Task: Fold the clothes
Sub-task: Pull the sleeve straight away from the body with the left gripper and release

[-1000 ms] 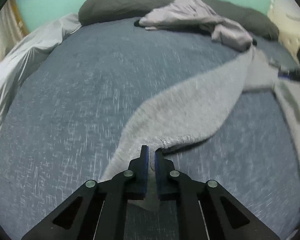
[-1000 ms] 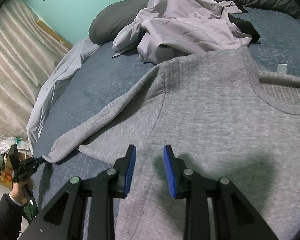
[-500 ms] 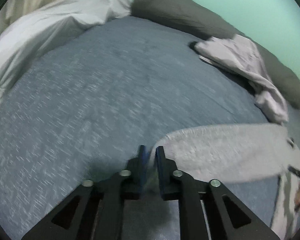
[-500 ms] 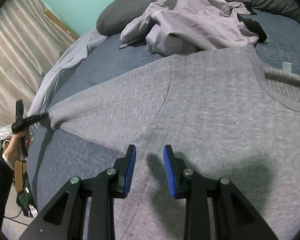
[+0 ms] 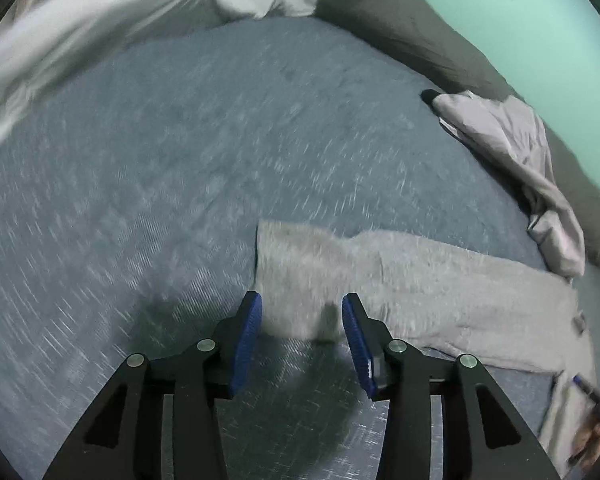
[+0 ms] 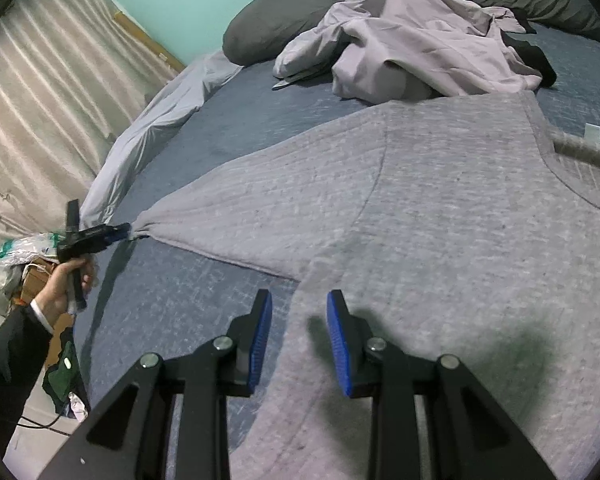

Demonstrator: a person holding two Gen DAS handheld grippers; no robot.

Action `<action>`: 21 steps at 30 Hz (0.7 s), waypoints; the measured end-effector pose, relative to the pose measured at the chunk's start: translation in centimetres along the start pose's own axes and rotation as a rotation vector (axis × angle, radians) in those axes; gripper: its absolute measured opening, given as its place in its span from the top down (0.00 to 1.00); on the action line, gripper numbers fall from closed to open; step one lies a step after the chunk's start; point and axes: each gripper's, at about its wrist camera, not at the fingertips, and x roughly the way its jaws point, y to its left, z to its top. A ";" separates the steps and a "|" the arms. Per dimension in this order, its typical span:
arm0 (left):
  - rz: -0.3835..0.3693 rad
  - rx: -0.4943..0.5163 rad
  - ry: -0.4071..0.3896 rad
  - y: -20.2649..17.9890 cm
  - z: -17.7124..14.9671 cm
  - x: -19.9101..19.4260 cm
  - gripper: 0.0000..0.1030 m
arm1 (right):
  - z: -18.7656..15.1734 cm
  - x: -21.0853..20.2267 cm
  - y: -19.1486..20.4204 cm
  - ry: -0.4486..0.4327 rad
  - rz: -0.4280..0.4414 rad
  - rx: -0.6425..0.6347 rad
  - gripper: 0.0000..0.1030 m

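You are still at the laying-out stage: the grey sweatshirt [image 6: 440,216] lies spread flat on the bed [image 6: 204,128], its sleeve [image 5: 420,280] drawn straight out to the side, and no fold has been made yet. Both sleeves and the body are left to fold.

Your left gripper [image 5: 302,320] has just been opening its fingers; they now stand moderately apart with the sleeve cuff lying loose between them, not pinched. In the right wrist view that gripper's tip sits right at the cuff end. Your right gripper [image 6: 299,320] hovers over the sweatshirt's side edge, fingers narrowly apart and holding nothing.

The sweatshirt is a thick, heathered knit with a ribbed neckline, soft and slow to crease. The bed's sheet is a flecked blue weave. A crumpled lilac garment [image 6: 416,44], thin and smooth, waits near the dark grey bolster [image 6: 268,20].
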 end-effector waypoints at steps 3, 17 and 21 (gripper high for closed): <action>0.009 -0.016 -0.012 -0.1 -0.4 0.6 0.56 | -0.5 0.0 0.5 0.017 0.022 -0.004 0.72; 0.159 0.078 -0.078 -1.2 0.8 -1.1 0.98 | -2.6 -0.3 -0.4 0.037 0.015 0.020 0.72; 0.180 0.082 -0.066 -1.2 1.1 -0.8 0.98 | -2.9 -1.8 -1.2 0.023 0.000 0.036 0.72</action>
